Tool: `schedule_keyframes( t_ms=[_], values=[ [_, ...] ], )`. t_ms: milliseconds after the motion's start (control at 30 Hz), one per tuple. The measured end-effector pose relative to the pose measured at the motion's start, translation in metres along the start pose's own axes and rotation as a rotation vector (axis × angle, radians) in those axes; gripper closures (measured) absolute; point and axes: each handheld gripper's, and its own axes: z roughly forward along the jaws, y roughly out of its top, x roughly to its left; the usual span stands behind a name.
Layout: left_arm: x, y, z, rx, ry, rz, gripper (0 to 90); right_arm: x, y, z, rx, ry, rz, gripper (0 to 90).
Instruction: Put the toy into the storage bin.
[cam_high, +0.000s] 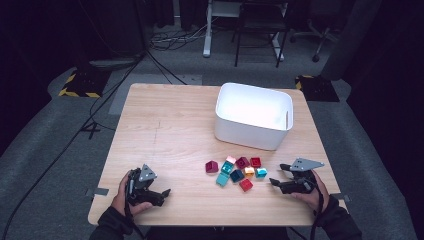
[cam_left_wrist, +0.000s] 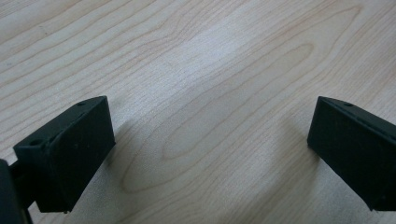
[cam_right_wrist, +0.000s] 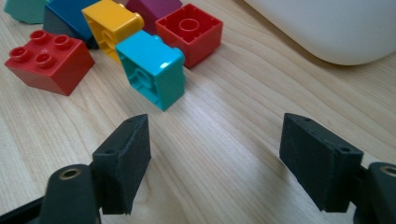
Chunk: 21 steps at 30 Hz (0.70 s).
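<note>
Several toy bricks lie in a loose cluster (cam_high: 236, 171) on the wooden table (cam_high: 165, 130), in front of a white bin (cam_high: 253, 116). Closest to my right gripper (cam_high: 278, 174) is a turquoise brick (cam_right_wrist: 154, 69) lying on its side; a red brick (cam_right_wrist: 46, 60) lies studs up to its left, and a yellow brick (cam_right_wrist: 111, 21) and another red brick (cam_right_wrist: 189, 31) lie behind it. My right gripper (cam_right_wrist: 215, 144) is open, jaws wide, nothing between them. My left gripper (cam_high: 163, 194) rests near the front left edge, open (cam_left_wrist: 210, 135) over bare wood.
The white bin (cam_right_wrist: 327, 25) stands just behind the bricks at the right. A dark red brick (cam_high: 211, 166) lies a little apart at the cluster's left. Beyond the table are a dark floor, cables and chair legs.
</note>
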Motion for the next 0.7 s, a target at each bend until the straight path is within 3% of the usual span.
schedule_keyframes(
  t_ms=[200,333,700],
  values=[
    [0.0,0.0,0.0,-0.002,0.007,0.004,0.8,0.012,0.007,0.008,0.002,0.042,-0.024,25.9],
    [0.0,0.0,0.0,0.002,-0.003,-0.002,0.7,0.02,0.013,0.016,0.015,0.042,-0.051,26.8],
    [0.0,0.0,0.0,0.001,-0.002,-0.001,0.7,0.022,0.024,0.029,0.014,0.07,-0.045,34.8]
  ],
)
